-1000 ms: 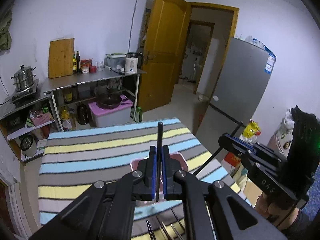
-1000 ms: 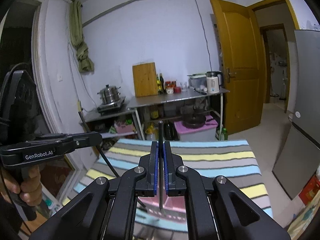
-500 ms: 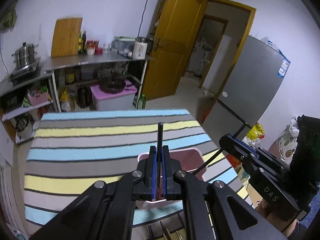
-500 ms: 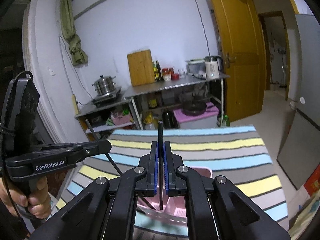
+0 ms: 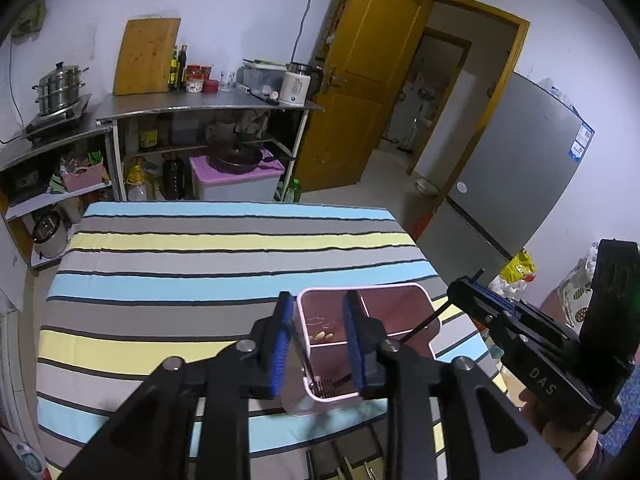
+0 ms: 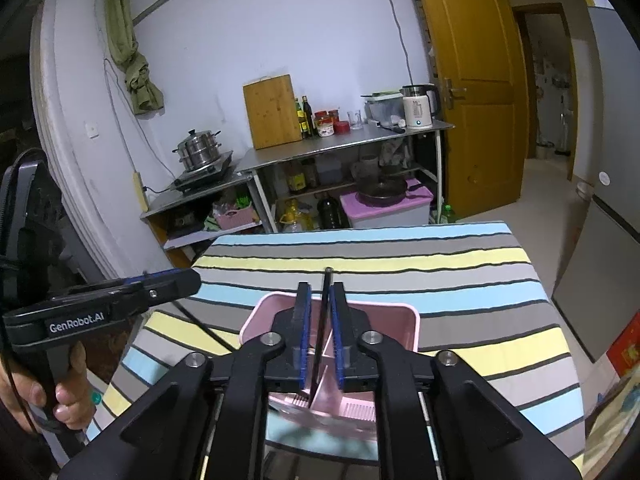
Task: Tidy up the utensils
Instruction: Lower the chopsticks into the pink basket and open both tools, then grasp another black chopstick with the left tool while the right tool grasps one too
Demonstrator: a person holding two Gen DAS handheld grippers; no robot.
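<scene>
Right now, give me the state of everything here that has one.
left gripper, open, jaws just been opening, left chopstick loose between them
right gripper, open, jaws just been opening, right chopstick loose between them
pink bin, upright on the striped table
yellow door, open
steamer pot, lid on

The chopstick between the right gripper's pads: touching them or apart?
Cannot tell. In the right wrist view the chopstick leans close to one pad of the right gripper; the jaws have just been opening.

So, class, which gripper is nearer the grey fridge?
Right. The right gripper, a black chopstick loose between its jaws, is on the pink holder's fridge side; the left gripper, gripping nothing, is over its other side. Both have just been opening.
</scene>
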